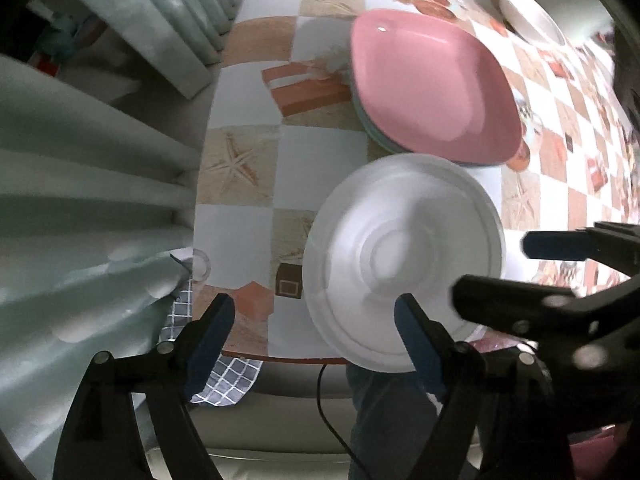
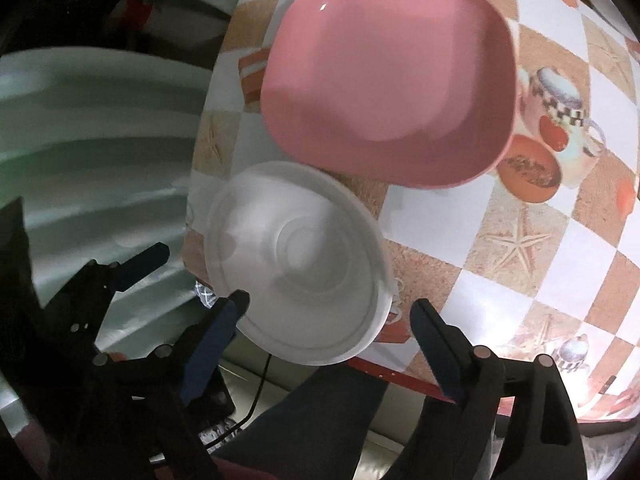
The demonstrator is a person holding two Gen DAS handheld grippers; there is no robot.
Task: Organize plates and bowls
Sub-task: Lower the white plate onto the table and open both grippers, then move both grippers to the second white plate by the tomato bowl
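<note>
A white round bowl [image 1: 404, 260] [image 2: 296, 260], slightly blurred, lies near the front edge of the patterned table [image 1: 240, 236]; I cannot tell whether it rests fully on it. Behind it a pink square plate [image 1: 432, 84] [image 2: 388, 76] tops a stack of plates with pale green rims. My left gripper [image 1: 316, 320] is open; one fingertip overlaps the bowl's near rim and the other stands well to its left. My right gripper [image 2: 330, 312] is open over the bowl's near rim, with neither pad pressing it. Each view shows the other gripper's fingers [image 1: 552, 244] [image 2: 144, 260] beside the bowl.
Another white bowl [image 1: 528, 12] sits at the far right of the table. A pale green curtain [image 1: 80, 200] hangs to the left. A checked cloth [image 1: 224, 376], a black cable [image 1: 332, 420] and a person's leg [image 2: 320, 412] lie below the table edge.
</note>
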